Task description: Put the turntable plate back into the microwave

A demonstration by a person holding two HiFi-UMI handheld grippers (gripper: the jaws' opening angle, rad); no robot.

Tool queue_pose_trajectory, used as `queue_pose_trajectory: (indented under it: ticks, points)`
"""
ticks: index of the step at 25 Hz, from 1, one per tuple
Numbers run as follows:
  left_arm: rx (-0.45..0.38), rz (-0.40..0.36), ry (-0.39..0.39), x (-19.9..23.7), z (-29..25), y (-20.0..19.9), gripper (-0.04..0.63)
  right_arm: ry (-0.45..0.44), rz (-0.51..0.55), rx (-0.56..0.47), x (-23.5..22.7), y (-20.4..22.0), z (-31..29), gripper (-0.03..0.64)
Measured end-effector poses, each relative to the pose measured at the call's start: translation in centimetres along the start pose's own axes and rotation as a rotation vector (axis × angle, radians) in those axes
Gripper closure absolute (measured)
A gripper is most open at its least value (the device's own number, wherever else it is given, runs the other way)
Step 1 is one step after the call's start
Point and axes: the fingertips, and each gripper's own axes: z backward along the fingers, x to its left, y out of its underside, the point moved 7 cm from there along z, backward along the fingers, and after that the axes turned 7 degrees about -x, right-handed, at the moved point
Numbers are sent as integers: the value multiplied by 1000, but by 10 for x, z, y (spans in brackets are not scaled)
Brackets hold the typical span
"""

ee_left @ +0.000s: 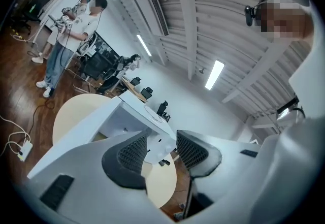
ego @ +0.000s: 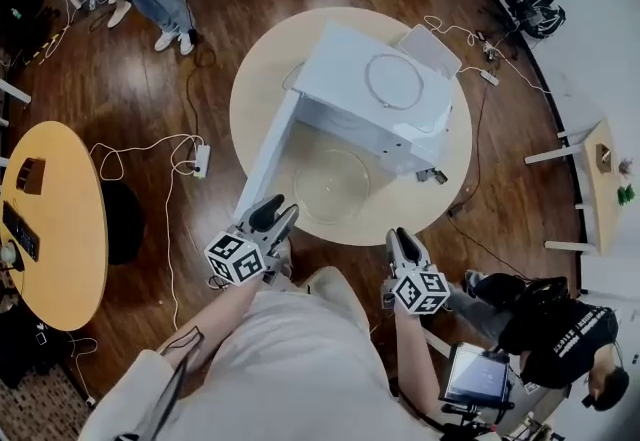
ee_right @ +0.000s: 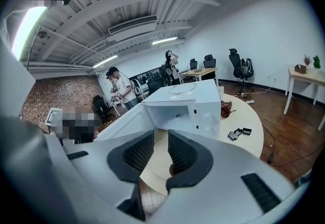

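The clear glass turntable plate point(ego: 331, 185) lies flat on the round beige table point(ego: 262, 79), just in front of the white microwave point(ego: 372, 94). The microwave's door point(ego: 268, 154) hangs open toward the left, and its cavity point(ee_right: 172, 115) shows bare. My left gripper point(ego: 283, 207) hovers at the table's near edge, beside the door, open with nothing between its pads point(ee_left: 133, 151). My right gripper point(ego: 403, 235) is off the near edge to the plate's right, its jaws a narrow gap apart and empty. Part of the plate point(ee_right: 155, 177) shows between them.
A thin ring point(ego: 394, 81) lies on top of the microwave, with a white box point(ego: 430, 47) behind it. Small black parts point(ego: 432, 175) sit at the table's right. A power strip point(ego: 202, 161) and cables lie on the floor. Another round table point(ego: 50, 219) stands left; people stand at the back and lower right.
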Motion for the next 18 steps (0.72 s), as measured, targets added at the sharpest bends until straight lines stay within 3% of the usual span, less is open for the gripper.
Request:
queue_pose_trajectory:
  ticks: [3, 12, 18]
  points:
    - [6, 29, -12, 0, 1, 2, 422, -4, 7, -4, -2, -5, -2, 522]
    - [172, 77, -122, 4, 1, 28, 422, -19, -11, 45, -32, 15, -36, 522]
    - [229, 68, -184, 7, -17, 43, 422, -68, 0, 97, -57, 19, -63, 520]
